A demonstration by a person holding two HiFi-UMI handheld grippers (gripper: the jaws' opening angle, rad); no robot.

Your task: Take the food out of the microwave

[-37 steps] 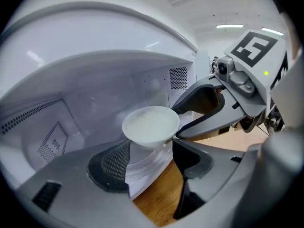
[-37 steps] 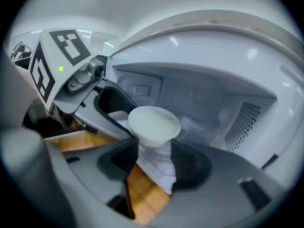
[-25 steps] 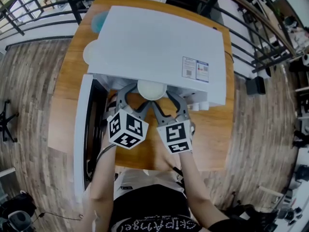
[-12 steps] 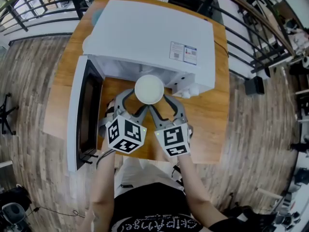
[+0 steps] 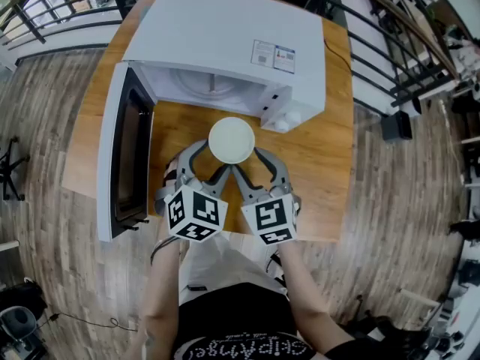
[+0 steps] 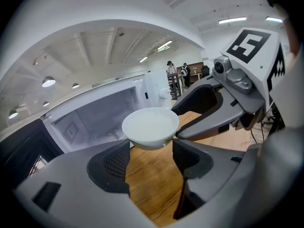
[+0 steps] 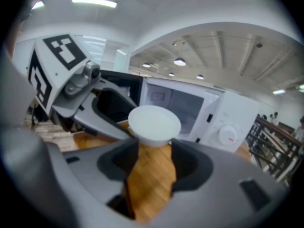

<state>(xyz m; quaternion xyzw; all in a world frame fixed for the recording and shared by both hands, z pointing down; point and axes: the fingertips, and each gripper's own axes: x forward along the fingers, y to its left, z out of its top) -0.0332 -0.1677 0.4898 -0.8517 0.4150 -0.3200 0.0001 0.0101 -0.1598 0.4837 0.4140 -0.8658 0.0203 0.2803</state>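
A white bowl [image 5: 231,139] hangs over the wooden table [image 5: 319,175], just in front of the open white microwave [image 5: 225,36]. My left gripper [image 5: 212,157] is shut on the bowl's lower left side. The right gripper [image 5: 250,158] is shut on its lower right side. In the left gripper view the bowl [image 6: 151,126] sits between the tips of my left gripper [image 6: 150,146], with a jaw of the right gripper touching it from the right. The right gripper view has the bowl [image 7: 154,124] at the tips of my right gripper [image 7: 154,148]. What the bowl holds looks plain white.
The microwave door [image 5: 120,156] stands swung out to the left, along the table's left side. The cavity [image 5: 210,85] shows a glass turntable. The control panel with a knob [image 7: 227,136] is on the right. Black railings [image 5: 390,66] and wood floor surround the table.
Both grippers have drawn the bowl back out of the microwave cavity toward me; it was half under the microwave's top edge and now hangs in front of it.
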